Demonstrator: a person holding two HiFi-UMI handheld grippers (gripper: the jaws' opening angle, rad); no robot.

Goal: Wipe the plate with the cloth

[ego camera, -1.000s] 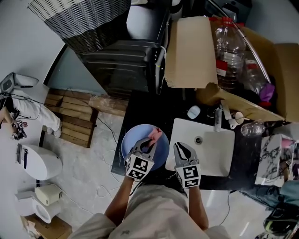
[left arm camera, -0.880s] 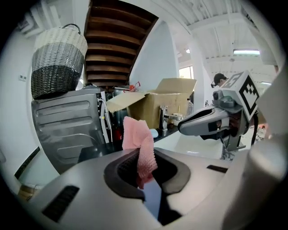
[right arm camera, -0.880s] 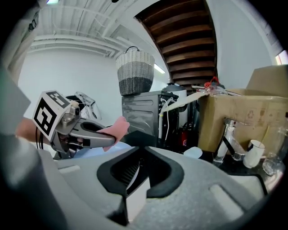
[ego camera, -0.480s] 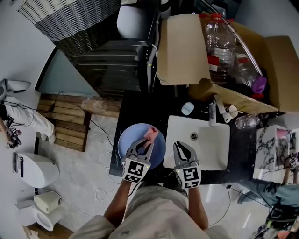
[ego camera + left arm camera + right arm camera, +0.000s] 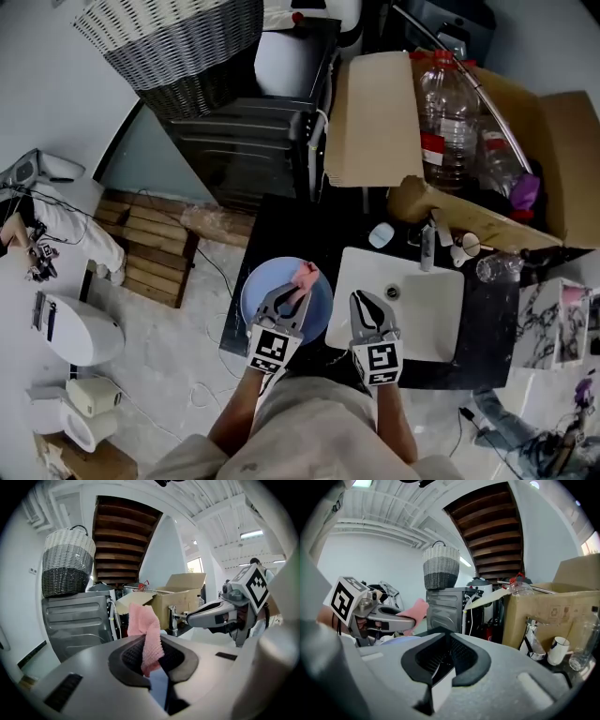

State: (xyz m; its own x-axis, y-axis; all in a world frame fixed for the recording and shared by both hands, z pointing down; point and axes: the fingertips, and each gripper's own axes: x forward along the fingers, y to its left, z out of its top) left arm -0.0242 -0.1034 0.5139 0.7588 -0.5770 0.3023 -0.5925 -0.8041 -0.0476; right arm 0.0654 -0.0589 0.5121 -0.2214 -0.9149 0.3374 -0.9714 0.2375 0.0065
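Note:
A light blue plate (image 5: 257, 292) lies on the black counter, left of the sink. My left gripper (image 5: 296, 294) hovers over it, shut on a pink cloth (image 5: 306, 275) that sticks out past the fingertips above the plate's far side. In the left gripper view the pink cloth (image 5: 144, 632) stands up between the jaws. My right gripper (image 5: 368, 305) is beside it at the sink's near left corner, shut and holding nothing. The right gripper view shows the left gripper (image 5: 401, 621) with the cloth (image 5: 416, 612) over the plate (image 5: 401, 638).
A white sink (image 5: 419, 309) with a faucet (image 5: 427, 246) is right of the plate. Behind stand an open cardboard box (image 5: 380, 112) with plastic bottles (image 5: 448, 103), a dark appliance (image 5: 248, 141) and a wicker basket (image 5: 178, 42). The counter's left edge drops to the floor.
The head camera has shifted a little. Both grippers stay about where they were, the left one still holding the cloth over the plate.

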